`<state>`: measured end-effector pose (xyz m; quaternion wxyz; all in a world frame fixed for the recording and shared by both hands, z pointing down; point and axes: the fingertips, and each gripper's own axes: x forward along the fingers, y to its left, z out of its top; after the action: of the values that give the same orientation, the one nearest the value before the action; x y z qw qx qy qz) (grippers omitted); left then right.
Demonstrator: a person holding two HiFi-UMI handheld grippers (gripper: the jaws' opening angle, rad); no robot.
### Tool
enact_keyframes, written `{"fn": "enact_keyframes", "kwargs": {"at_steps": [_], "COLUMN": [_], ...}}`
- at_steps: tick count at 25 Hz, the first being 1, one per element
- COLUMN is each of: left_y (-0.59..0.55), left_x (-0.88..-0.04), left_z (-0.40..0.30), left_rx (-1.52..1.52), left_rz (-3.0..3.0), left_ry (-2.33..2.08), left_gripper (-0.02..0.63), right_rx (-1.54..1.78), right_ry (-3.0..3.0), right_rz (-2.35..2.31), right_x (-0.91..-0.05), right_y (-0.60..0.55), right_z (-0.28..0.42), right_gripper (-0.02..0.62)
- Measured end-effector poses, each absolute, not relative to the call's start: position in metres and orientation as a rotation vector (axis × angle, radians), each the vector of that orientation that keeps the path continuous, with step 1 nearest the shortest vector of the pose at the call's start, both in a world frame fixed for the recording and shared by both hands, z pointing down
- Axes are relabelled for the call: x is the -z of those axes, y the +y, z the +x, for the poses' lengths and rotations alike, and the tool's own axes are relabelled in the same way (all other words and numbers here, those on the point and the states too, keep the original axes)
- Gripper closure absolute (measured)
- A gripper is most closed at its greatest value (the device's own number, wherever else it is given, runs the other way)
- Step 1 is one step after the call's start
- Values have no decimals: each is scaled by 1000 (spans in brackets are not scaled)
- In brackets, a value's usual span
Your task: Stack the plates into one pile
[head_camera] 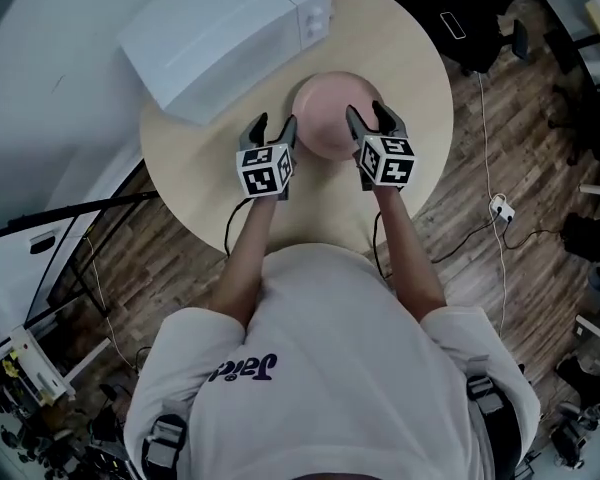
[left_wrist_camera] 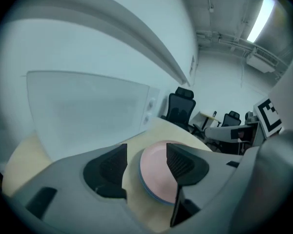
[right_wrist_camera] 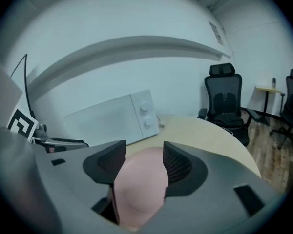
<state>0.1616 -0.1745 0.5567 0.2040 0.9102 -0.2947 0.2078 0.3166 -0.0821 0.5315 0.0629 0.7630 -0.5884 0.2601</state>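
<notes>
My left fingers [head_camera: 254, 130] and right fingers [head_camera: 386, 118] stand wide apart, empty. Plate pile [head_camera: 330, 113], pink on top, sits on the counter [head_camera: 410, 58] between them, just ahead. Judged stacked; lift straight clear, touching no rims.

Pile of plates [head_camera: 330, 113], pink one on top, bluish rim beneath, flat near the middle of the round table [head_camera: 412, 78]

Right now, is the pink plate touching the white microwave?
Apart. The head view shows a strip of bare table between the pink plate and the white microwave.
</notes>
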Motion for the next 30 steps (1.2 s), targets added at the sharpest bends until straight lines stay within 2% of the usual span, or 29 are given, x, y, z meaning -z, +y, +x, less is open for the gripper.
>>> {"fn": "enact_keyframes", "kwargs": {"at_steps": [1,4,8,10,14,30], "left_y": [-178,-185,-182,-176,-154,-33], "left_x": [-541,-493,-436,-413,-385,-364], "left_z": [155,134,107,92,59,17], "left_rx": [-531,-411,-278,-242,-165,-88], "left_rz": [2555,2599,2640,2680,2744,2764], "left_ry": [-848,-922,-1000,-1052,-1150,-1317], "left_gripper": [348,401,480,538,591,591], "right_rx": [-731,-565,-410,-355,-265,-205], "right_ry": [-1824,-1930,-2048,-2087,-2090,-2158], "right_rz": [2304,2297,2259,2254,2223,2132], "right_x": [-515,-464,-408,-388,-370,-362], "right_y": [-88,-99,-104,-100,-81,5], "right_z": [306,275,234,216,187,158], "right_gripper": [354,481,539,551,578,580]}}
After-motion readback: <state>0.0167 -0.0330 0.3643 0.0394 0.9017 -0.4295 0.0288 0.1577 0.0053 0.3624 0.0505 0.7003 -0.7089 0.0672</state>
